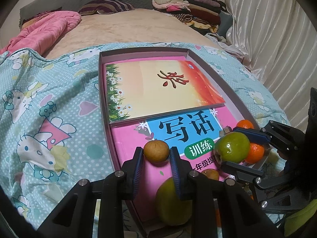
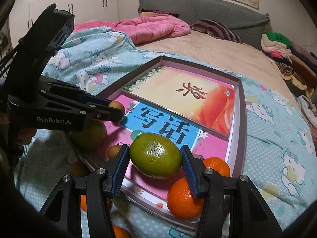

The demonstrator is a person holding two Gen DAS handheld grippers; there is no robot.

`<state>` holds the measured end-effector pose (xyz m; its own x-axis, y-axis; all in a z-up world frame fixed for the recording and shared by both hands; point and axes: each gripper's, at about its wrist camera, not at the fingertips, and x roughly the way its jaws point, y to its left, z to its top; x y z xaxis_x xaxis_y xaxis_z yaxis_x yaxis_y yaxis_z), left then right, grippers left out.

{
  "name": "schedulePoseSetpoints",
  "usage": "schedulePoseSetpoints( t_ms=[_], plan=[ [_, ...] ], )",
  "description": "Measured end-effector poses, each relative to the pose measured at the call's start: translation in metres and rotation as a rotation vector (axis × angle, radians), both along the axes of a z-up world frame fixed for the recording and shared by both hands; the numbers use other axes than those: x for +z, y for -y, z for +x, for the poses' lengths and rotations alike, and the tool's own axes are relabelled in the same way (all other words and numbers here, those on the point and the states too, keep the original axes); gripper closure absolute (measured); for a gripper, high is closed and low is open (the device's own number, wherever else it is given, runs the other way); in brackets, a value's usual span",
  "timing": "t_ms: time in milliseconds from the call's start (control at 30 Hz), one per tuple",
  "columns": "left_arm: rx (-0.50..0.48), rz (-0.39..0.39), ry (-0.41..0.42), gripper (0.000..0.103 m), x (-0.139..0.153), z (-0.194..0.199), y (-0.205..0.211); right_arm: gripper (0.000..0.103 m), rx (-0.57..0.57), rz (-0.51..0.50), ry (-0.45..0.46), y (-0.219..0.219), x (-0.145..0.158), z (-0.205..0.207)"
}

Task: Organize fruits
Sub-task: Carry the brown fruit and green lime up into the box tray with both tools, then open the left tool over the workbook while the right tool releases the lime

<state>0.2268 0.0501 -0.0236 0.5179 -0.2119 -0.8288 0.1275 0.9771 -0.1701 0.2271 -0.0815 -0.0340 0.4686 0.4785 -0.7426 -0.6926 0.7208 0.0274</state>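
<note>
Shallow cardboard box (image 1: 103, 91) lies on the bed's Hello Kitty sheet (image 1: 49, 103). Inside it: a pink workbook (image 1: 128, 138) flat on the bottom, a yellow-orange book (image 1: 158, 87) stacked on its far half.

Left gripper (image 1: 156, 154), jaws pinching a small brown round fruit (image 1: 156, 151) over the workbook's near part. Right gripper (image 2: 155, 164), jaws clamped on a green fruit (image 2: 156, 155), held above the box's near right corner.

Also in the box, near end: a second brown fruit (image 2: 114, 151) on the workbook, a larger yellow-green fruit (image 1: 172, 202) under the left gripper, an orange (image 2: 217, 165) at the right corner. Another orange (image 2: 184, 198) sits at the box's near rim; cannot tell if inside or on the edge. More orange and brown fruit lie outside on the sheet, partly hidden.

Pink quilt (image 1: 43, 31) and folded clothes (image 1: 178, 2) at the far end of the bed.
</note>
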Motion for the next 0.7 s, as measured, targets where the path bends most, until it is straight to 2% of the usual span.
schedulePoseSetpoints(
  t_ms=[700],
  plan=[
    [-0.006,0.008,-0.003,0.075,-0.0021,-0.0001,0.0008,0.043,-0.025,0.047,-0.001,0.0082,0.0049,-0.0053]
  ],
)
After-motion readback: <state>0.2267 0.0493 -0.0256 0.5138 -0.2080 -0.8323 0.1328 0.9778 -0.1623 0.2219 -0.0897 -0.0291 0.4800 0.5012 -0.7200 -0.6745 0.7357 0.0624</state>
